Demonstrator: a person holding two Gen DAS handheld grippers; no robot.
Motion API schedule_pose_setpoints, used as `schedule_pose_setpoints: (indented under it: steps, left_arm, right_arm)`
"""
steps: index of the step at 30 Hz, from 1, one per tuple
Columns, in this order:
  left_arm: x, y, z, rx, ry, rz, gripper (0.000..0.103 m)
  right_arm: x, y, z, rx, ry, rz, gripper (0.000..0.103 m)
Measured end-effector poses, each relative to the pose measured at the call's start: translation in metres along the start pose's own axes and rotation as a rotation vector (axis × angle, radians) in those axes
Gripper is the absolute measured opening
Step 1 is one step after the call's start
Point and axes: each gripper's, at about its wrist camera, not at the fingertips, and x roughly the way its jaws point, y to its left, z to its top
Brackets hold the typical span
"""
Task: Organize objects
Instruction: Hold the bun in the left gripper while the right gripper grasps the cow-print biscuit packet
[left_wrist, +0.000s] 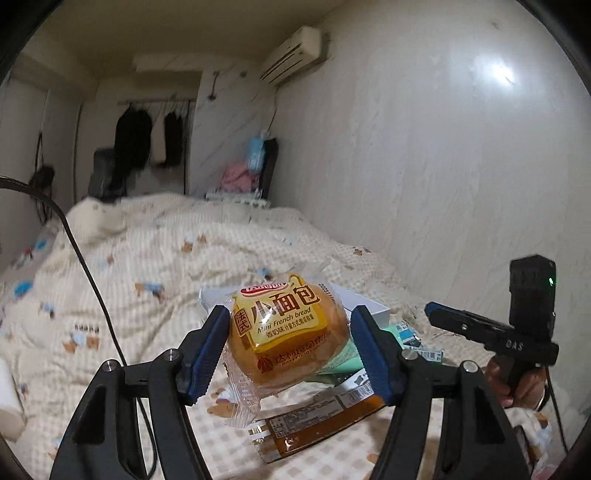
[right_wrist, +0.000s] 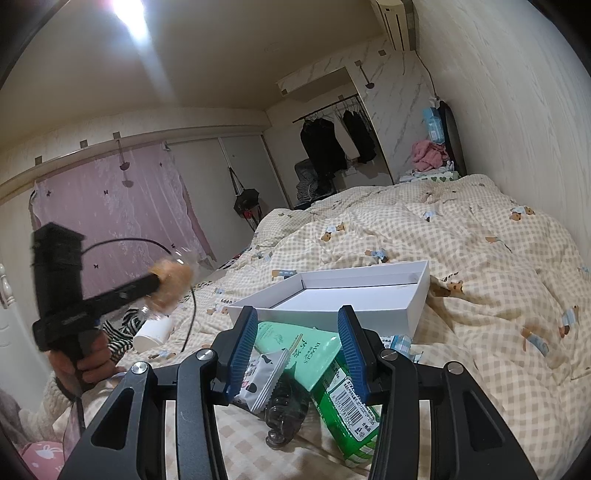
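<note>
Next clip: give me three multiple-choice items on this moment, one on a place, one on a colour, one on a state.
1. Where is the white box?
A. on the bed
B. on the floor
C. on a shelf

2. What colour are the pads of the left claw?
A. red
B. blue
C. yellow

3. The bread bun is:
A. unwrapped
B. inside the box
C. held in the left claw

Key: 1 A, the box rests on the checked quilt. 2 B, both pads are blue. 3 C, the wrapped bun hangs between the pads, above the quilt.
</note>
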Motion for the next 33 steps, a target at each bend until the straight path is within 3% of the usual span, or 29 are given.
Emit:
schedule_pose_setpoints:
  steps: [5, 10, 18, 24, 27, 33]
  left_arm:
    - [0.008, -0.013, -0.007, 0.085, 0.009, -0.05, 0.071]
    - [0.026, -0.019, -0.013, 0.136, 0.082, -0.066, 0.071]
    - [0.035, -0.004, -0.019, 0.044, 0.113, -0.141, 0.071]
    - [0.03, -0.01, -0.025, 0.046, 0.126, -0.123, 0.071]
    - [0.031, -0.011, -0.025, 0.05, 0.129, -0.135, 0.071]
    - [0.027, -0.013, -0.026, 0.06, 0.112, -0.139, 0.071]
  right_arm:
    - [0.0, -0.001, 0.0, -0.001, -0.003, -0.001, 0.047]
    - [-0.001, -0.002, 0.0, 0.009, -0.007, 0.0, 0.047]
    - [0.0, -0.005, 0.0, 0.022, -0.006, -0.003, 0.047]
    - [0.0, -0.006, -0.001, 0.026, -0.006, -0.006, 0.048]
    - [-0.001, -0.008, 0.0, 0.031, -0.008, -0.005, 0.062]
    - [-0.001, -0.009, 0.0, 0.038, -0.003, -0.011, 0.062]
